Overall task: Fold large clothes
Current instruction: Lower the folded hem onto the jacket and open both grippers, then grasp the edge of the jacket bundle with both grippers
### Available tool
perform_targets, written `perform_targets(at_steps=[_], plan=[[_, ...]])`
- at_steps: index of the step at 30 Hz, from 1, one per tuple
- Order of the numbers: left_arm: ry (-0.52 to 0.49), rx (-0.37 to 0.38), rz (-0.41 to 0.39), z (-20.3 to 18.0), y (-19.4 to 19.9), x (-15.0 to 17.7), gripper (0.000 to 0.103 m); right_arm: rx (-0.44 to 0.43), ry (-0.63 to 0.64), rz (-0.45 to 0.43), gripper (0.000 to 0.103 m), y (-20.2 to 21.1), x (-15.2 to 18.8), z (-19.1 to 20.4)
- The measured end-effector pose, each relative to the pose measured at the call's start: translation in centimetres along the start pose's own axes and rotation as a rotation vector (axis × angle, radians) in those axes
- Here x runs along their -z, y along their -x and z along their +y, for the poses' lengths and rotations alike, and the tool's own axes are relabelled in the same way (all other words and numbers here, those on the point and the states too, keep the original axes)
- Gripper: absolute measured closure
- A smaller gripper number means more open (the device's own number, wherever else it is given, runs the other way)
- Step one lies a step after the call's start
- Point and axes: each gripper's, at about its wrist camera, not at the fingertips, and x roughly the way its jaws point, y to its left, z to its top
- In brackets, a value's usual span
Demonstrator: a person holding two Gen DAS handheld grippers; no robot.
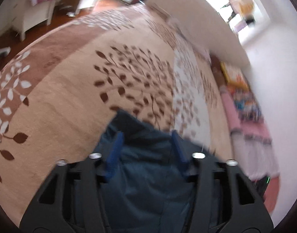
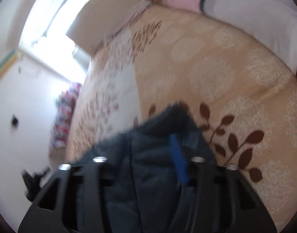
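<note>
Ahead of the left tongs (image 1: 147, 145) the leaf-patterned bedspread (image 1: 70, 101) lies bare and wide up to the headboard (image 1: 197, 19). On its right edge, pink pillows (image 1: 245, 120) and colourful things block the way. In the right view a white pillow (image 2: 255, 13) closes the far side.

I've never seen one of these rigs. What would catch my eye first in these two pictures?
Probably the dark blue padded garment that fills the bottom centre of both views, between the blue fingers of each gripper. Behind it spreads a beige blanket printed with brown leaf sprigs, which takes up most of each picture. A bright window glares at the upper left of the right wrist view.
</note>
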Motion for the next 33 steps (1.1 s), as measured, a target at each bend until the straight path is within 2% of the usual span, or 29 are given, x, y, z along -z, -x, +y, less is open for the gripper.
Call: perform_targets(at_steps=[1,3,5,6,8,9,11,13,15,17,19,23,26,30,33], plan=[[-0.021,0.006,0.041,-0.2,-0.5,0.5,0.068,0.010,0.007,0.025,0.079,-0.6,0.4,0.1],[-0.051,-0.017,0.132,-0.4,-2.1,1.6,0.071,0.070,0.011,0.070,0.080,-2.1,1.3,0.2],[-0.082,-0.090,0.186,-0.5,-3.5,2.4,0.072,0.112,0.004,0.094,0.080,-3.1,1.7,0.1],[-0.111,-0.163,0.220,-0.5,-4.6,2.9,0.072,0.139,0.002,0.102,0.082,-3.4,1.8,0.0],[-0.128,-0.232,0.237,-0.3,-5.5,3.2,0.072,0.185,0.005,0.116,0.090,-4.0,1.8,-0.2],[-0.126,-0.251,0.234,-0.2,-5.7,3.1,0.072,0.225,0.015,0.122,0.090,-4.3,1.7,-0.2],[-0.106,-0.273,0.213,-0.3,-5.4,3.0,0.072,0.247,0.017,0.120,0.090,-4.3,1.7,-0.1],[-0.084,-0.251,0.182,-0.3,-4.2,3.0,0.072,0.230,0.008,0.098,0.089,-3.5,1.8,-0.1],[-0.088,-0.213,0.144,-0.3,-2.1,3.6,0.067,0.185,0.005,0.078,0.089,-1.8,2.6,-0.2],[-0.112,-0.201,0.109,-0.3,0.0,4.4,0.051,0.151,0.010,0.051,0.089,0.2,3.5,-0.2],[-0.141,-0.209,0.077,-0.3,2.8,5.6,0.044,0.136,0.034,0.029,0.089,3.0,5.1,-0.3],[-0.157,-0.210,0.065,0.8,7.4,8.7,0.042,0.155,0.075,-0.004,0.089,7.6,8.9,-0.9],[-0.120,-0.200,0.047,2.4,10.9,11.4,0.038,0.180,0.083,-0.007,0.089,9.9,11.7,-1.5],[-0.048,-0.177,0.032,4.5,13.9,14.8,0.033,0.204,0.058,0.006,0.089,12.2,15.8,-3.2],[-0.011,-0.167,0.047,5.5,14.5,16.7,0.031,0.207,0.016,0.043,0.089,12.8,18.1,-4.6]])
